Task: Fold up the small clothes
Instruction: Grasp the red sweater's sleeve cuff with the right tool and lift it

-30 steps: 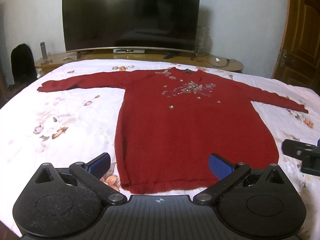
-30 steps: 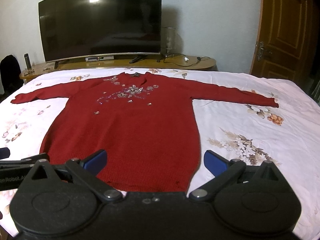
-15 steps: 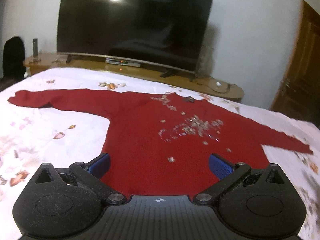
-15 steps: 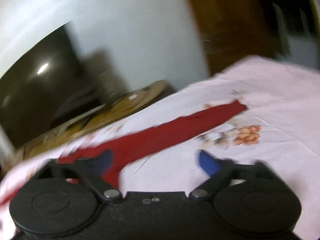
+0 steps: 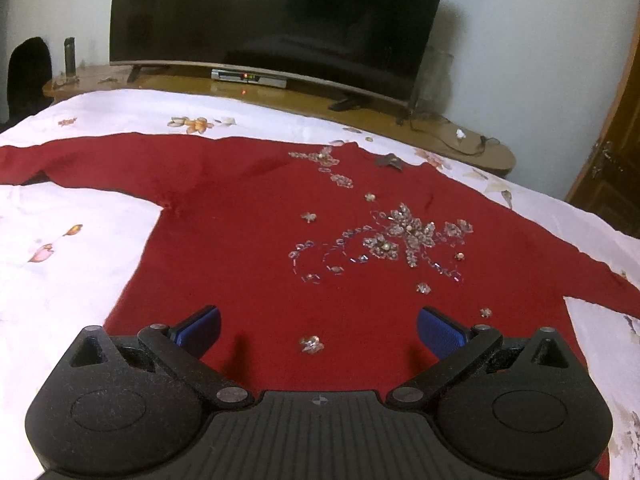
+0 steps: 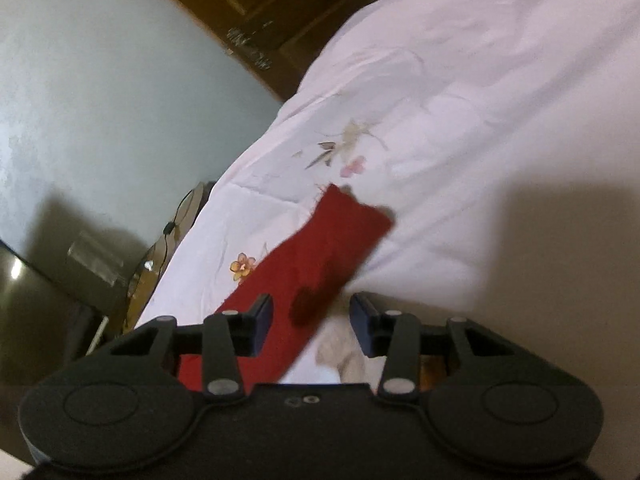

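Note:
A red knit sweater (image 5: 248, 248) with silver beadwork on the chest lies flat, front up, on a white floral bedsheet (image 5: 60, 272), sleeves spread out. My left gripper (image 5: 318, 326) is open and empty, low over the sweater's body, below the beadwork. In the right wrist view the end of the sweater's right sleeve (image 6: 332, 248) lies on the sheet. My right gripper (image 6: 312, 320) is open, tilted, low over that sleeve, with the sleeve passing between its fingers near the cuff.
A large dark TV (image 5: 276, 20) stands on a low wooden stand (image 5: 280, 96) beyond the bed's far edge. A wooden door (image 5: 612, 168) is at the right. The bed's corner and a grey wall (image 6: 100, 92) show in the right wrist view.
My left gripper has moved forward from the hem over the sweater's body. My right gripper has swung right and tilted, from the hem to the right sleeve's end, jaws narrower.

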Demonstrator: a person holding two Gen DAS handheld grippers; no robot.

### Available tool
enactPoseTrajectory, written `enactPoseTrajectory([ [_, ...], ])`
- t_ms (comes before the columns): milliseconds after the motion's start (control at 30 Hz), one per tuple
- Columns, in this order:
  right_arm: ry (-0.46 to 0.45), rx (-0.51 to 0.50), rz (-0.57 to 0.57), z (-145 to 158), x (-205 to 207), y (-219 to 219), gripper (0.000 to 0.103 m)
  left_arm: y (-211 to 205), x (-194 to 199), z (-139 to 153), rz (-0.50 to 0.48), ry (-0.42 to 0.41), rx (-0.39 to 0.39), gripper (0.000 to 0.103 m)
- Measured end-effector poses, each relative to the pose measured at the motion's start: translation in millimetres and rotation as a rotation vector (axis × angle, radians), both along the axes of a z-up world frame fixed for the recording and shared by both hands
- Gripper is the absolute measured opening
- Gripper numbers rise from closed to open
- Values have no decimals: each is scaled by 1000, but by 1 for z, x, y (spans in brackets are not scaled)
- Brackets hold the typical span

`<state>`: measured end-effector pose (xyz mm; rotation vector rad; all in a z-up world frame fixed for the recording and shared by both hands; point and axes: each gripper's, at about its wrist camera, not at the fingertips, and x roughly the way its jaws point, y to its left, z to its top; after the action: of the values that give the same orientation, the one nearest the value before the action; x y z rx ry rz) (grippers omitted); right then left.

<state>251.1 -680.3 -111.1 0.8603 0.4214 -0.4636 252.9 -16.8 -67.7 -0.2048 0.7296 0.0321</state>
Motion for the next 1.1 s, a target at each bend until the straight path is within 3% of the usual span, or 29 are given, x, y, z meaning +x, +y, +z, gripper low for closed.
enactPoseTrajectory([
  [33, 2, -5, 9, -2, 3, -1, 36, 0, 2, 0, 6, -1, 0, 103],
  [100, 8, -4, 10, -4, 7, -5, 10, 2, 6, -1, 24, -1, 0, 103],
  [133, 12, -1, 6, -5, 6, -9, 6, 4, 8, -1, 36, 2, 3, 103],
  [233, -5, 7, 10, -8, 8, -18, 6, 17, 9, 2, 66, 5, 5, 103],
  [333, 44, -109, 35, 6, 17, -1, 6, 34, 7, 5, 88, -3, 9, 103],
  [467, 10, -253, 75, 40, 29, 34, 6, 62, 1, 6, 112, -7, -19, 103],
  [600, -41, -416, 223, 85, 49, 117, 6, 87, -2, 7, 122, -28, -53, 103],
  [767, -97, -510, 461, 111, 82, 253, 6, 122, -11, 4, 142, -46, -102, 103],
  [933, -111, -528, 676, 101, 112, 390, 6, 157, -24, -2, 145, -23, -112, 103],
  [1100, -54, -531, 890, 64, 134, 513, 6, 194, -33, -6, 171, -15, -110, 103],
])
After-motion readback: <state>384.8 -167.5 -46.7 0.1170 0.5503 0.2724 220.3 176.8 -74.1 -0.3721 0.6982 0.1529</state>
